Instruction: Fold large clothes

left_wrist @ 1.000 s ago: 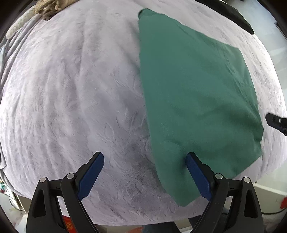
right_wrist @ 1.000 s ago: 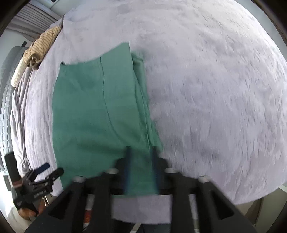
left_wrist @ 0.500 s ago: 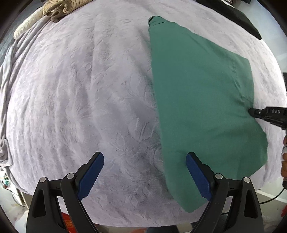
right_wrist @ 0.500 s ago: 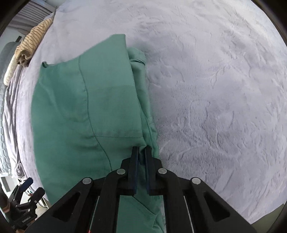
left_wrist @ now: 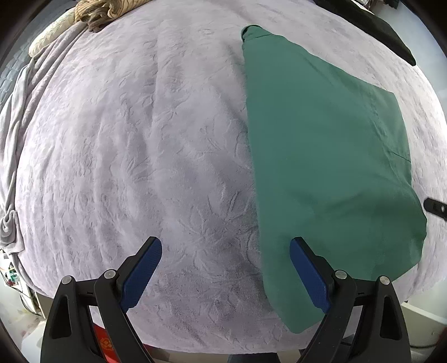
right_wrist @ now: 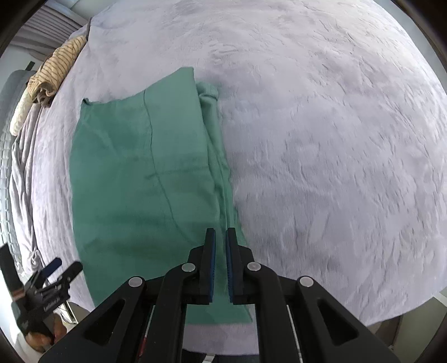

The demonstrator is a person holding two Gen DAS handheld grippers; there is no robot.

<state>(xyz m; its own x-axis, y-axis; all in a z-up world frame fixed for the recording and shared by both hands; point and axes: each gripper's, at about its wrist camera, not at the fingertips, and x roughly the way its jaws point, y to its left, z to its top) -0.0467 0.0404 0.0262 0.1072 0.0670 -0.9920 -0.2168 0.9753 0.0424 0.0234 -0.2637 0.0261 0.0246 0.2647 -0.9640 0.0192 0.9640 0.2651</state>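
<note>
A green garment point(left_wrist: 321, 156) lies folded lengthwise on a pale lilac bedspread point(left_wrist: 139, 153). It also shows in the right wrist view point(right_wrist: 145, 181), with a narrow folded strip along its right edge. My left gripper point(left_wrist: 225, 251) is open and empty above the bed, its right finger over the garment's near left edge. My right gripper point(right_wrist: 220, 237) hovers over the garment's near right edge with its jaws a narrow gap apart and nothing between them. The left gripper shows in the right wrist view point(right_wrist: 60, 268) at lower left.
A striped tan cloth point(right_wrist: 53, 67) is bunched at the far corner of the bed, also in the left wrist view point(left_wrist: 103, 11). A dark item point(left_wrist: 377, 22) lies at the far right edge. The bed's near edge runs just below both grippers.
My right gripper let go of the garment's edge, opened a little and drew back. The garment now lies flat. My left gripper shifted slightly to the right, still open.
</note>
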